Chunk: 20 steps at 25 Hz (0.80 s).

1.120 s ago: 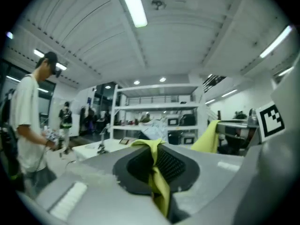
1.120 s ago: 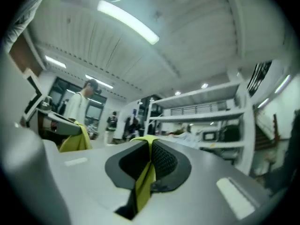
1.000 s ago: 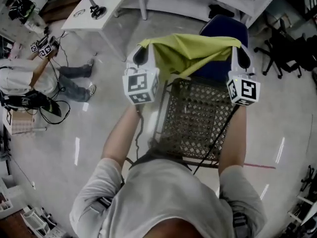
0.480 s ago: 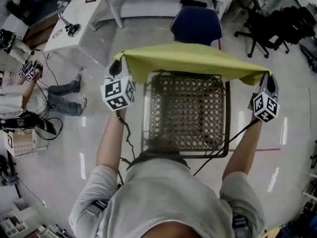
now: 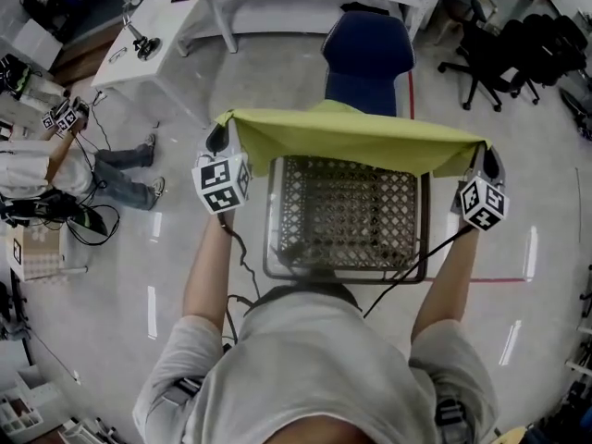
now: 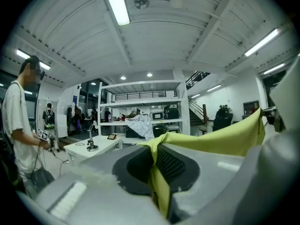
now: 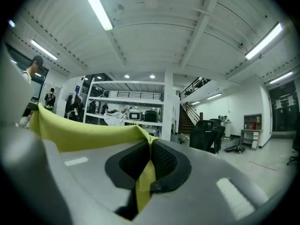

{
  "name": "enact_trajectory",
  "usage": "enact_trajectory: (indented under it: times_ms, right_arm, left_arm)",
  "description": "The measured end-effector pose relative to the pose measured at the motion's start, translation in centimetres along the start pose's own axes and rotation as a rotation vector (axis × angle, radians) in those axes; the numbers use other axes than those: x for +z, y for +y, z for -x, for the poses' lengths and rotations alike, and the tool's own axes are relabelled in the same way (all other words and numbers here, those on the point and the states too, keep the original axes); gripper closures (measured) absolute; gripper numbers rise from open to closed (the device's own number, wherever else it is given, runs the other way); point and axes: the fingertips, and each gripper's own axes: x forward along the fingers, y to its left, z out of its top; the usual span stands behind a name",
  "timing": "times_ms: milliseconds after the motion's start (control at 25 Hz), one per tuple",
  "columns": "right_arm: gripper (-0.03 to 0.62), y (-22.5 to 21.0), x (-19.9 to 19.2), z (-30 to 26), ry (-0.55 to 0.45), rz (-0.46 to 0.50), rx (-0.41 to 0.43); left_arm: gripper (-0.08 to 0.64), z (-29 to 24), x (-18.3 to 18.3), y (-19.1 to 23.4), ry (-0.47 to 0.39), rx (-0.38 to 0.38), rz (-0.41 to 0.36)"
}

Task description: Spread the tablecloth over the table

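The left hand-held gripper [image 5: 220,139] has its jaws pinched tight on one corner of the yellow-green tablecloth [image 5: 356,135]. In the left gripper view the fabric runs down between the dark pads [image 6: 176,165]. The right hand-held gripper [image 5: 487,155] is clamped the same way on the opposite corner, with a strip of cloth squeezed between its pads [image 7: 164,161]. The tablecloth is stretched taut between the two, from 9 o'clock to 3 o'clock across the far edge of the mesh-topped bench [image 5: 347,220]. Most of the mesh nearer the person lies uncovered. Whether the cloth touches the bench cannot be told.

A blue chair [image 5: 367,54] stands close behind the bench at 12 o'clock. A white bench [image 5: 166,35] sits at 11 o'clock, a black office chair [image 5: 481,54] at 1 o'clock, and a person sits on the floor [image 5: 55,160] at 9 o'clock, well apart.
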Motion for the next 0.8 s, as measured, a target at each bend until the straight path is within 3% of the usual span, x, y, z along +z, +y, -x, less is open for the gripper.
enact_trajectory:
  times_ms: [240,440,800]
  right_arm:
    - [0.583,3.1,-6.4,6.9,0.133,0.011,0.036]
    - [0.582,6.0,-10.2,11.1,0.207,-0.044,0.049]
    - [0.583,5.5,-11.1,17.1,0.233,-0.095,0.03]
  left_arm:
    - [0.529,5.2,-9.2,-1.7,0.125,-0.057,0.019]
    - [0.529,9.5,-15.6,-0.8,0.246,-0.052,0.063]
    - [0.529,14.8,-16.7,0.3,0.21,-0.043,0.122]
